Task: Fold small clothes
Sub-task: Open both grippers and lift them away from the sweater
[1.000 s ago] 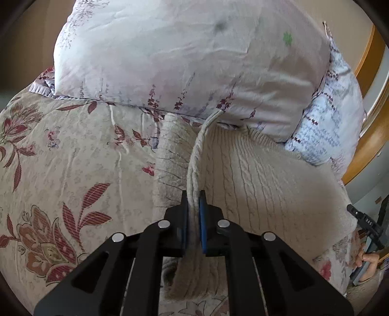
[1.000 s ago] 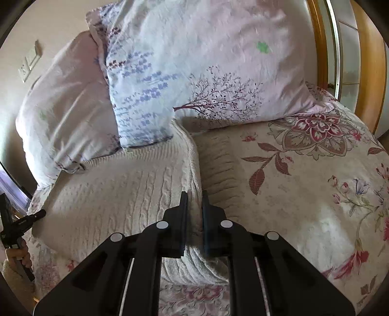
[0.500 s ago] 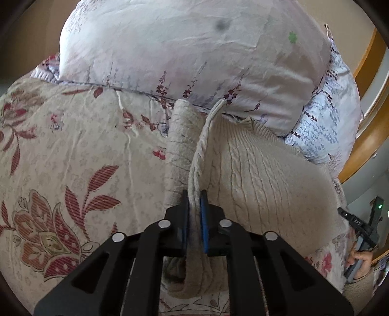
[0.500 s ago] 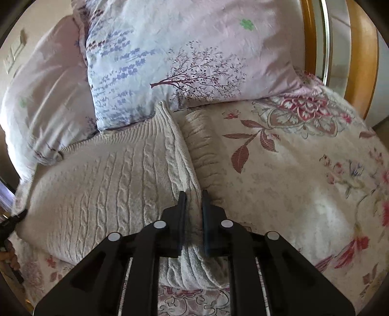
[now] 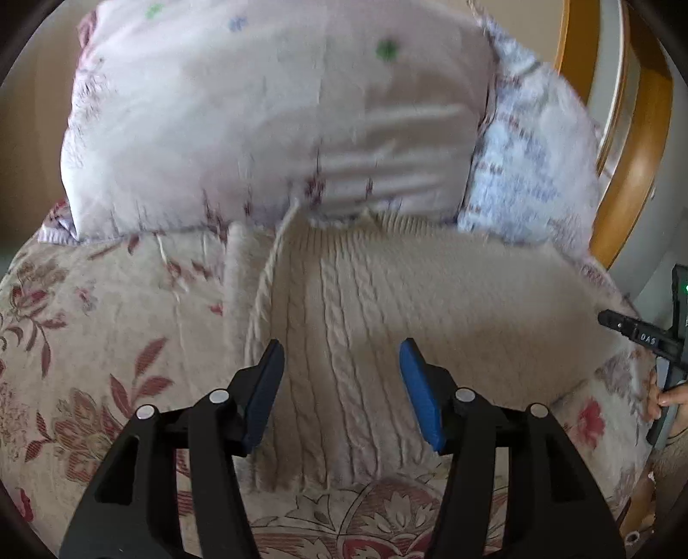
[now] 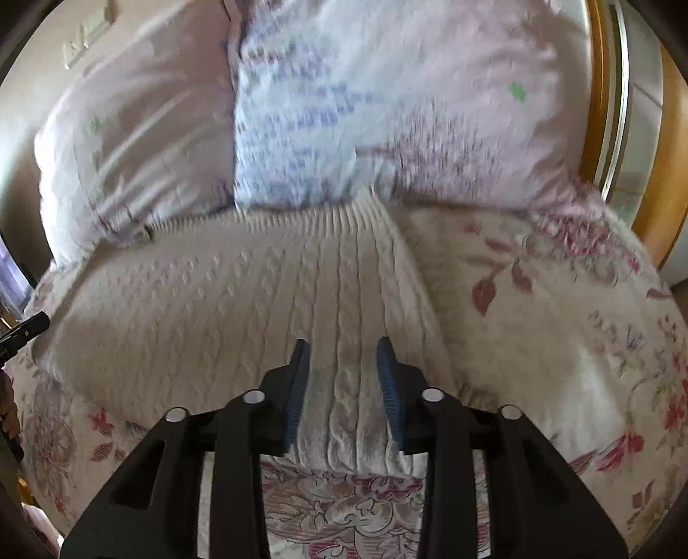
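Note:
A cream cable-knit sweater (image 5: 387,292) lies folded on the floral bedspread (image 5: 107,327), its far edge against the pillows. My left gripper (image 5: 342,361) hovers over the sweater's left fold, its jaws opening, blue pads clear of the knit. In the right wrist view the same sweater (image 6: 241,301) spreads to the left, and my right gripper (image 6: 342,357) stands above its near right corner, jaws opening, nothing pinched between the pads. The other gripper's black tip (image 5: 632,331) and a hand (image 5: 671,395) show at the right edge of the left wrist view.
A pale pink pillow (image 5: 266,120) and a blue-printed pillow (image 5: 529,172) lean behind the sweater. A wooden bed frame (image 5: 636,142) curves at the right. The floral bedspread (image 6: 559,327) stretches right of the sweater. A wall switch (image 6: 84,36) sits at the upper left.
Both grippers let go of the sweater edge they pinched and opened. The raised fold has dropped flat onto the sweater. Both views shifted and are blurred by motion.

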Demonstrator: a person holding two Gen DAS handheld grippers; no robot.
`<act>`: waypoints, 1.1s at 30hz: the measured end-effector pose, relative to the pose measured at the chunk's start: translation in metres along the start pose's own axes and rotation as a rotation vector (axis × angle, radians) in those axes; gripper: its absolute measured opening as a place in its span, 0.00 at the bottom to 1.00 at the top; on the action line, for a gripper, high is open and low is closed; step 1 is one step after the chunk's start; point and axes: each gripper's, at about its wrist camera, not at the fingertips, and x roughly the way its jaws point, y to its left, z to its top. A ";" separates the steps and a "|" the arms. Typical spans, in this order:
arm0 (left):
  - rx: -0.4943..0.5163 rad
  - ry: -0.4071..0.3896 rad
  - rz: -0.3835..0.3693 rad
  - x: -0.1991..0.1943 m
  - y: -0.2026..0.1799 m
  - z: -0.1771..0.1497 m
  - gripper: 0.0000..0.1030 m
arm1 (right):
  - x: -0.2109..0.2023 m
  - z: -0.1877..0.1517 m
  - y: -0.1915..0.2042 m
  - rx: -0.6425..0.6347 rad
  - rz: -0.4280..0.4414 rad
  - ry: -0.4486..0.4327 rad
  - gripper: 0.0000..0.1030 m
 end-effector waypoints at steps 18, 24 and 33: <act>-0.360 0.070 -0.130 0.015 0.075 0.019 0.60 | 0.006 0.003 0.019 -0.003 0.093 0.032 0.71; -0.478 0.123 -0.190 0.032 0.094 0.016 0.60 | 0.008 0.001 0.025 -0.014 0.103 0.027 0.75; -0.547 0.103 -0.260 0.046 0.100 0.018 0.57 | 0.009 0.002 0.022 0.004 0.119 0.023 0.77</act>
